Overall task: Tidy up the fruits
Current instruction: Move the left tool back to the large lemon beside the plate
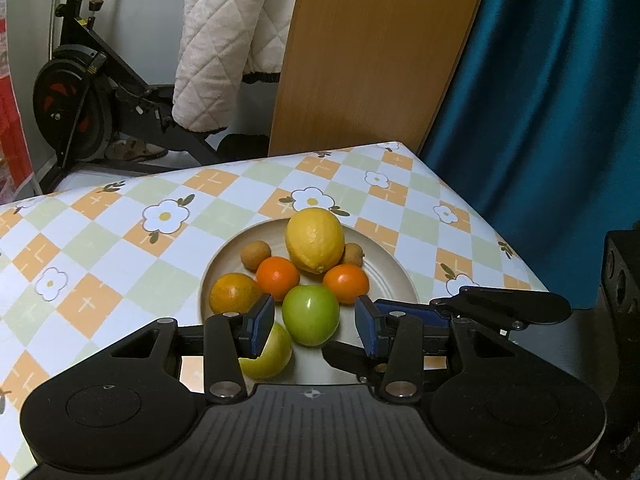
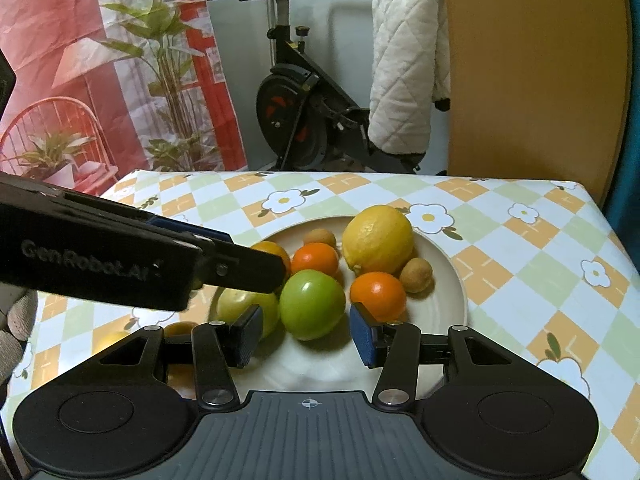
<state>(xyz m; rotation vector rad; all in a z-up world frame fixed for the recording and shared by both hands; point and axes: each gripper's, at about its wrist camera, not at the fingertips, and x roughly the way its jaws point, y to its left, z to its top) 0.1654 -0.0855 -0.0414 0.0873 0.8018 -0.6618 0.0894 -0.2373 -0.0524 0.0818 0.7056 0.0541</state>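
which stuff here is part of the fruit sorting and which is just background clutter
Part of the job:
- plate
- lemon
- green tomato
- two small oranges
- yellow-green fruit
- yellow-orange fruit
- two small brown fruits

Just lying about:
- exercise bike
- white quilted jacket
- wooden board
- blue curtain
- flowered tablecloth

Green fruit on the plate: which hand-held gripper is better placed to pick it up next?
Right, narrowly. In its own view the green fruit lies centred ahead of the right hand-held gripper, whose jaws stand apart and empty. The left hand-held gripper also frames it, but the right one crowds its side.
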